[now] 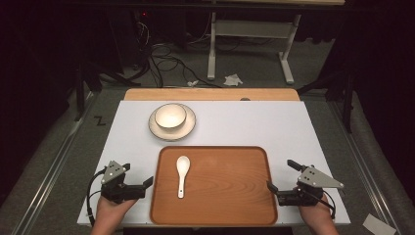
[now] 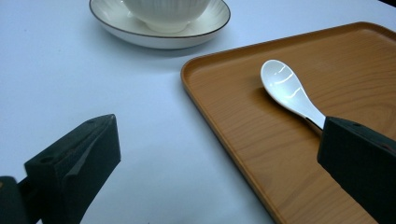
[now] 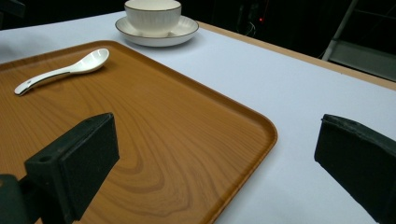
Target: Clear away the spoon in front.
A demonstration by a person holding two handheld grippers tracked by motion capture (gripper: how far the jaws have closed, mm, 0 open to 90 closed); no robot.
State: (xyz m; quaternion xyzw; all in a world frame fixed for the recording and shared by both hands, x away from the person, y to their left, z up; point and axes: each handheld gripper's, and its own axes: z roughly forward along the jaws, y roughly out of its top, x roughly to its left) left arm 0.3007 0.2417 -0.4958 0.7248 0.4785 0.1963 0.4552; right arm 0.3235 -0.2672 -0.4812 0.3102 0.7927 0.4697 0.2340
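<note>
The high view looks forward and down from above the near edge, taking in the whole tray (image 1: 214, 183). The left gripper view sits low and close beside the tray's (image 2: 233, 116) left rim, facing across it. The right gripper view looks low from the tray's (image 3: 163, 140) right corner. All share the spoon (image 1: 182, 174).

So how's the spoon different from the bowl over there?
The spoon lies flat and alone on the wooden tray; the bowl stands upright on a saucer beyond the tray. The spoon is slim and long, the bowl round, deep and dark-rimmed. Both are glossy white.
</note>
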